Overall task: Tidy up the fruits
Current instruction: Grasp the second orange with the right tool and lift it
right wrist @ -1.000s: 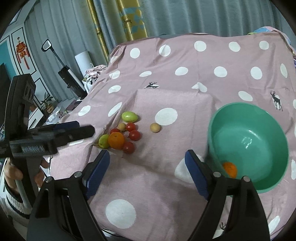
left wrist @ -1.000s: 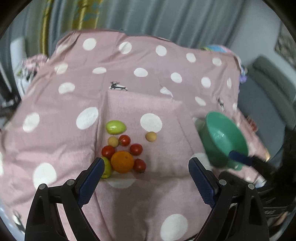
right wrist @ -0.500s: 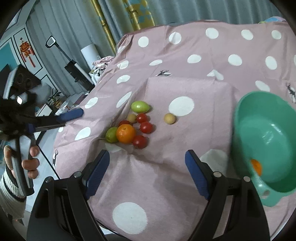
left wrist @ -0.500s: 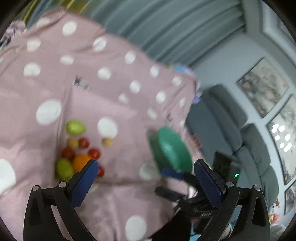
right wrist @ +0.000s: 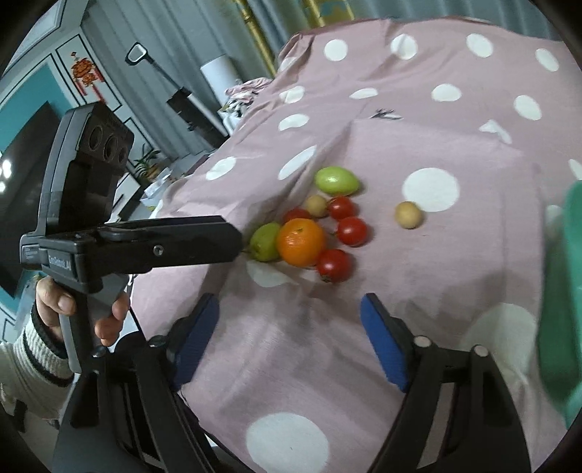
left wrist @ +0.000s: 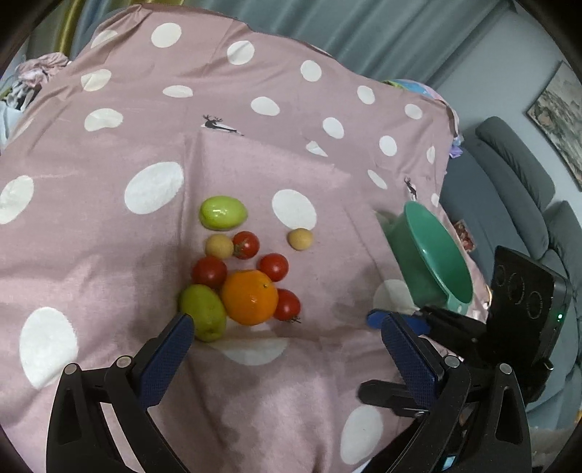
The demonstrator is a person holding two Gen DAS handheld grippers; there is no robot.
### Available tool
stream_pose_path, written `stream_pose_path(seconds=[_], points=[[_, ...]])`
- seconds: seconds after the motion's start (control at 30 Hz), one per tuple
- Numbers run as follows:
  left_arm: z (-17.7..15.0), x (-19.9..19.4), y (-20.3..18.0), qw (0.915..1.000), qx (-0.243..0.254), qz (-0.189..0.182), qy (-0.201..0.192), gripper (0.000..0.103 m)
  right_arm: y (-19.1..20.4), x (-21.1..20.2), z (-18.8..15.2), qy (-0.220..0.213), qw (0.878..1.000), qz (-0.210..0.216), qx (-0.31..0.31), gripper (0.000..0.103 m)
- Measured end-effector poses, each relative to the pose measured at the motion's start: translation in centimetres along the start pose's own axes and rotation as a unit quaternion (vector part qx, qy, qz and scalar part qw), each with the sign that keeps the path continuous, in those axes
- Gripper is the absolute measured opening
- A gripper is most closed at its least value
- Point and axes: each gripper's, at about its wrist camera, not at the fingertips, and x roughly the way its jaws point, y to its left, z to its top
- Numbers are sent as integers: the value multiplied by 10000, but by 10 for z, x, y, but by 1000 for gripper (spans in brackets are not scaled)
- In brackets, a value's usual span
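Pink spotted cloth (left wrist: pixel 109 254) is covered with fruit around an orange (left wrist: pixel 250 297); left claw (left wrist: pixel 287 342) is spread wide, empty, right claw (right wrist: pixel 289 336) is closing on nothing.

Ahead of the jaws, a pink cloth (left wrist: pixel 109 254) with white dots and small deer motifs covers the work surface, and grey-blue curtains (left wrist: pixel 363 32) hang beyond its far edge. To the right of the left jaws stands a grey sofa (left wrist: pixel 516 171) against a pale wall bearing a framed picture (left wrist: pixel 562 116). To the left of the right jaws are a teal wall panel (right wrist: pixel 22 94), a red knot ornament (right wrist: pixel 85 74), a dark screen (right wrist: pixel 22 174), a potted plant (right wrist: pixel 147 167) and a white cylinder (right wrist: pixel 218 78) beside a gold curtain strip (right wrist: pixel 260 51)
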Motion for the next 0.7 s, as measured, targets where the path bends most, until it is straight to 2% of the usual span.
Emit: stream_pose_path(seconds=[0.1,0.17,0.37,0.53,0.63,0.7], points=[[2,3,3,9998,106,137,32,102,-1,12,3,91,9998,167,80,64],[4,6,6,9999,108,91,81,102,-2,22,6,137,9994,286,166,60],[11,14,9,9993,284,87,215,101,-6,44,15,271,9978,486,347,53],[18,23,9,9986,403,74,345,100,-9,59,18,423,9963,551,509,51],[21,29,9,9980,459,76,424,94,-10,64,19,478,9959,511,567,51],[22,35,10,9973,495,71,529,87,-13,67,20,491,9961,414,606,51]])
